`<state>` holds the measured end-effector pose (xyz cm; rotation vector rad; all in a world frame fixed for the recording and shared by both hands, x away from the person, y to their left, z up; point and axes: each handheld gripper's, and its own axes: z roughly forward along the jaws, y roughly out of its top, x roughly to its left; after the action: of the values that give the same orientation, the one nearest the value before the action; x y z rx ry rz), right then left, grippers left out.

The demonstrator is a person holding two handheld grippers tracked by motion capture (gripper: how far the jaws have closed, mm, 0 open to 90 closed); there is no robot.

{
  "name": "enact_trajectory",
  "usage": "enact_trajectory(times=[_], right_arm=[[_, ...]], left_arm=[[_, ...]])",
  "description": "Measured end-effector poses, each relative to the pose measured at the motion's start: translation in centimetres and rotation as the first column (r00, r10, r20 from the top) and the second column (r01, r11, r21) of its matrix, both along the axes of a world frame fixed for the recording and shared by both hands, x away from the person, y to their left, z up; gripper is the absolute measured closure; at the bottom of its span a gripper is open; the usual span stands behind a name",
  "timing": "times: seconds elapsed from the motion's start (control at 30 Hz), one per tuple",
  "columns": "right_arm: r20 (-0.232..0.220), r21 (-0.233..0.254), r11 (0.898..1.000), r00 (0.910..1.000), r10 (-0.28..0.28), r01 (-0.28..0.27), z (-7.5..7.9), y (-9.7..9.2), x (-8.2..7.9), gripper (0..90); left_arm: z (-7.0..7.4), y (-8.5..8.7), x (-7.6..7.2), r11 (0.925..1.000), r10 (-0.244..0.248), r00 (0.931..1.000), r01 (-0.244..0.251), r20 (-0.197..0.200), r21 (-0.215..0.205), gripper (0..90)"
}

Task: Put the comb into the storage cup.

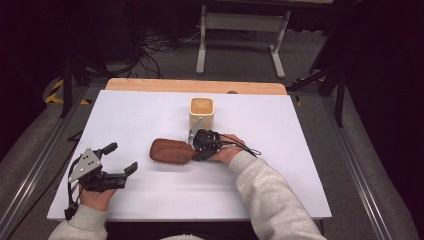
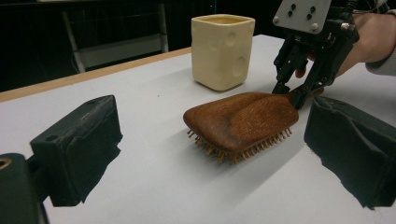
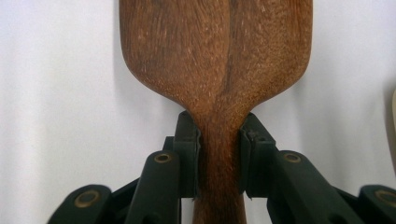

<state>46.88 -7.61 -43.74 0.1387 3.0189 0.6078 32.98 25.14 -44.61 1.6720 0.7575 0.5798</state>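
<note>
Right tongs (image 3: 219, 154) pinching brush (image 1: 172, 150) by handle beside cup (image 1: 201, 112), ready for lifting; left tongs (image 1: 121, 156) spread, idle nearby on desk (image 1: 280, 130).

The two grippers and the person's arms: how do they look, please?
Both the left gripper and the right gripper are black, with two jaws and a grey three-cornered plate on top. Thin black cables trail from them. The person wears light grey sleeves.

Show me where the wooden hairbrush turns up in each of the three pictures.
High view: hairbrush at table centre, left of the right gripper.
Left gripper view: centre-right, bristles down, before the cream cup.
Right gripper view: top centre, its handle pinched between the fingers.
Shared landmark: the white table.
</note>
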Motion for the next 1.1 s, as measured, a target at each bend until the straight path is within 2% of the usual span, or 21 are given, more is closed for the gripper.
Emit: enact_trajectory(times=[0.2,0.33,0.47,0.6,0.7,0.8,0.87,0.93,0.97,1.07,1.1], right_arm=[[0.006,0.0,1.0,0.9998,-0.017,0.017,0.2,0.0,-0.4,72.4],[0.032,0.015,1.0,0.9995,0.001,-0.001,0.3,0.0,-0.5,72.4],[0.051,0.04,0.999,0.9987,0.004,-0.006,0.8,0.0,-0.8,72.4],[0.075,0.088,0.996,0.9972,0.004,-0.011,1.8,-0.3,-1.2,72.4],[0.091,0.101,0.995,0.9959,0.0,-0.01,2.2,-0.4,-1.4,72.4],[0.112,0.13,0.991,0.9937,0.003,-0.018,2.9,-0.7,-1.7,72.3],[0.127,0.176,0.984,0.9919,-0.005,-0.018,3.7,-1.1,-2.3,72.3],[0.138,0.202,0.979,0.9903,-0.007,-0.021,4.2,-1.3,-2.7,72.3],[0.138,0.202,0.979,0.9903,-0.007,-0.021,4.2,-1.3,-2.7,72.3],[0.155,0.263,0.965,0.9874,-0.031,-0.011,5.2,-2.1,-3.4,72.3],[0.155,0.263,0.965,0.9874,-0.031,-0.011,5.2,-2.1,-3.4,72.3]], left_arm=[[0.0,0.0,0.0,1.0,0.001,1.0,-0.001,0.0,-0.003,4.9],[0.0,0.0,0.0,1.0,0.0,1.0,0.0,0.0,-0.002,4.9],[0.0,0.0,0.0,1.0,0.003,1.0,-0.003,0.0,-0.004,4.9],[0.0,0.1,0.0,1.0,0.003,1.0,-0.003,0.0,-0.005,4.9],[0.0,0.0,0.0,1.0,0.001,1.0,-0.001,-0.001,-0.005,4.9],[0.0,0.0,0.0,1.0,0.001,1.0,-0.001,-0.001,-0.005,5.0],[0.0,0.0,0.0,1.0,-0.001,1.0,0.001,-0.004,-0.005,4.9],[0.0,0.0,0.0,1.0,-0.002,1.0,0.002,-0.007,-0.005,4.9],[0.0,0.0,0.0,1.0,-0.004,1.0,0.004,-0.008,-0.005,4.9],[0.0,0.0,0.1,0.9999,-0.008,0.9999,0.008,-0.01,-0.007,4.7],[0.0,0.0,0.1,0.9999,-0.008,0.9999,0.008,-0.012,-0.009,4.7]])
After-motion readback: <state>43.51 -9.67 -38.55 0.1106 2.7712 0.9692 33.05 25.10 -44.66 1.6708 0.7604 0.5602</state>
